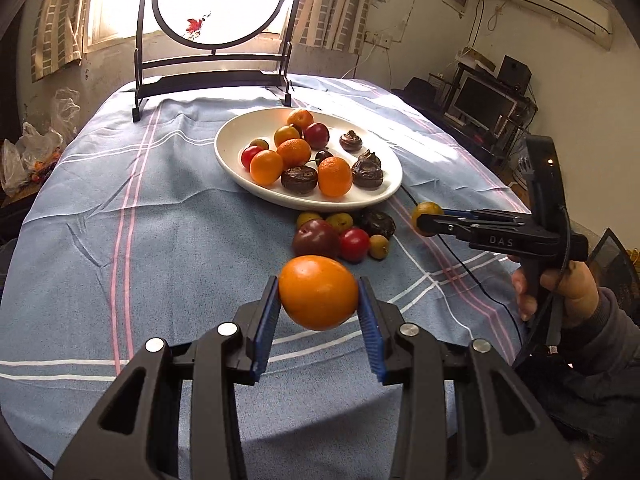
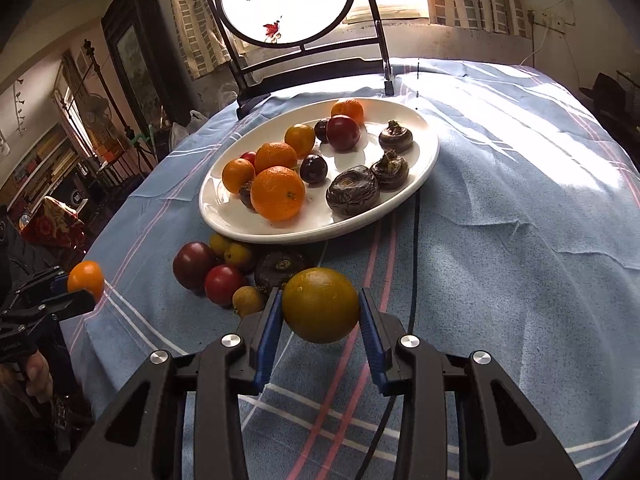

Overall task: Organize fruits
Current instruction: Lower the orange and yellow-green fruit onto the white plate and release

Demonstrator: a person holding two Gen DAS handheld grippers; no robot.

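- The left gripper [image 1: 318, 300] clenched an orange [image 1: 318, 292], low in the frame's centre.
- The right gripper [image 2: 320, 308] grasped a greenish-yellow fruit [image 2: 320, 305] (only its wrist view showed that colour plainly).
- The white plate [image 2: 424, 120] sat upper centre; loose fruits [image 2: 216, 272] lay beside its near rim.

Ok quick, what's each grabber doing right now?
Left gripper: closed on an orange fruit, held above the cloth.
Right gripper: closed on a greenish-yellow fruit, held above the cloth.
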